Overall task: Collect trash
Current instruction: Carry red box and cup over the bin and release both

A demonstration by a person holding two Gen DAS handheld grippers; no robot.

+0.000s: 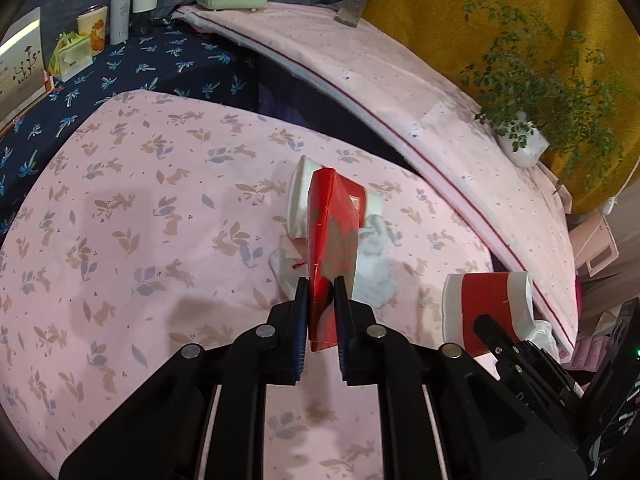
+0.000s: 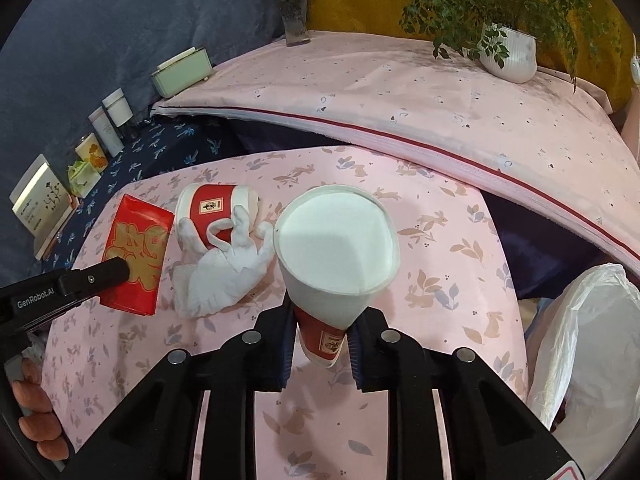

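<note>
My left gripper point(image 1: 320, 296) is shut on a flat red packet point(image 1: 332, 240) with gold print, held on edge just above the pink rabbit-print cloth point(image 1: 140, 220). Behind the packet a red-and-white paper cup point(image 1: 298, 200) lies on its side against a crumpled white tissue point(image 1: 374, 268). My right gripper point(image 2: 320, 328) is shut on the lower part of a second paper cup point(image 2: 336, 248), whose open mouth faces the camera. In the right wrist view the left gripper point(image 2: 120, 274) and its red packet point(image 2: 136, 248) are at the left, beside the lying cup point(image 2: 216, 208) and the tissue point(image 2: 224, 272).
A white plastic bag point(image 2: 584, 340) hangs open at the right edge of the table. Behind is a raised pale pink surface point(image 2: 400, 92) with a potted plant point(image 2: 508, 52) and a vase point(image 2: 296, 20). A green tissue box point(image 2: 182, 70) and bottles point(image 2: 116, 112) line the left. Fingers point(image 2: 36, 400) show at lower left.
</note>
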